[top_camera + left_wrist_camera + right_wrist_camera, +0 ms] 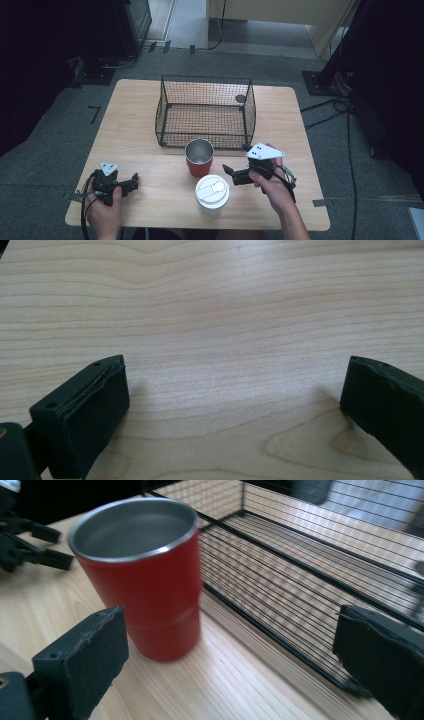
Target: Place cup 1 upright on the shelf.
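The red metal tumbler with a bare steel rim and inside [199,157] stands upright on the pale wooden table [140,135], just in front of the near wall of the black wire-mesh basket [205,111] and close to it, though whether it touches the mesh I cannot tell. Just nearer the person than the tumbler, and slightly to its right, stands a white cup closed with a white plastic lid [212,191]. The right gripper [231,172] is held to the right of the tumbler, pointing toward it with its jaws spread wide and nothing between them; in the right gripper view the tumbler [142,575] sits toward the left jaw while the basket's mesh [310,575] runs behind the right one. The left gripper [134,181] rests well to the left of the tumbler, low over bare wood, its jaws also wide apart and empty. The step in hand looks like a reach for the tumbler. To do it well, the right gripper should shift until the tumbler is centred between the jaws, stay level, and close around the red wall about mid-height. The far jaw should be kept off the basket's wire, and the hand clear of the lidded cup, which looks easy to knock over.
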